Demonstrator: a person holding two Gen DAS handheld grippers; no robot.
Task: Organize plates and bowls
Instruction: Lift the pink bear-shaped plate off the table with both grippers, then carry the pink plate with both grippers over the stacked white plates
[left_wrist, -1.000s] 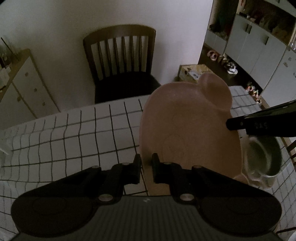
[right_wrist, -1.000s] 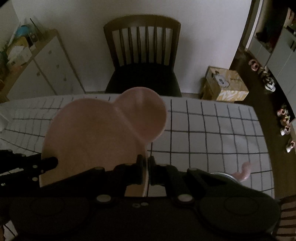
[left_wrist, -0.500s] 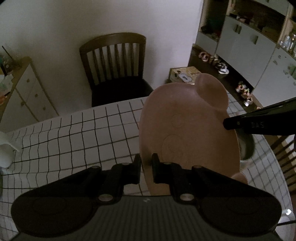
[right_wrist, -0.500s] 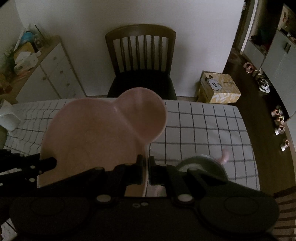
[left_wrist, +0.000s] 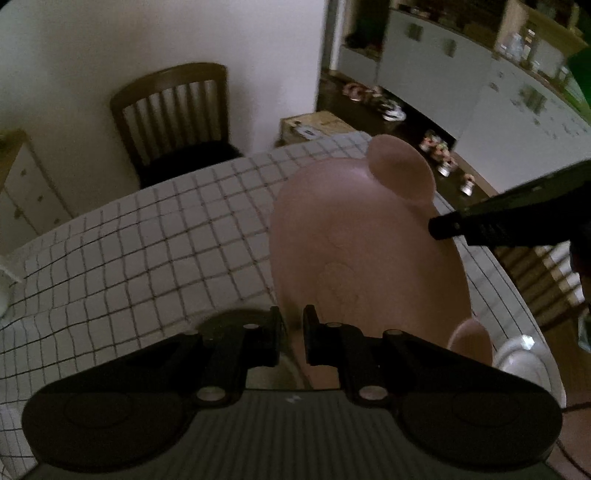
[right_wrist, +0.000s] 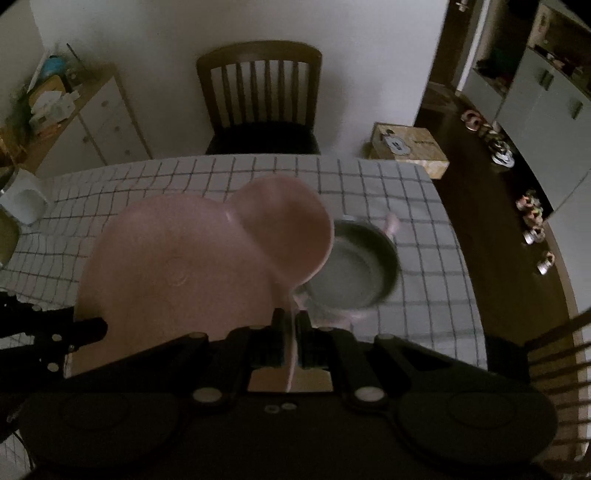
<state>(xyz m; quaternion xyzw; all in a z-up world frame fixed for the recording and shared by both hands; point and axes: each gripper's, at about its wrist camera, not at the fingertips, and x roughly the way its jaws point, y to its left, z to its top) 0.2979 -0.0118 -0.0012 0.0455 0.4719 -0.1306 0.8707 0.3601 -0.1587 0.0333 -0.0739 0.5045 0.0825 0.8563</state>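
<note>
Pink mouse-eared plate (right_wrist: 177, 266) now rides higher above the checked tablecloth (right_wrist: 406, 192) than a second ago, exposing a dark bowl (right_wrist: 354, 266) at right of centre. Right gripper (right_wrist: 290, 336) and left gripper (left_wrist: 291, 332) each stay clamped on its rim. Transfer underway, destination unclear.

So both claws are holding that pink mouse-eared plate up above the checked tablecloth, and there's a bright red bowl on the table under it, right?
Nearly. The bowl on the checked tablecloth is dark grey-green, not bright red; the right wrist view shows it just beyond the plate's ear. The rest holds: the left claw and right claw both grip the pink mouse-eared plate above the cloth.
</note>
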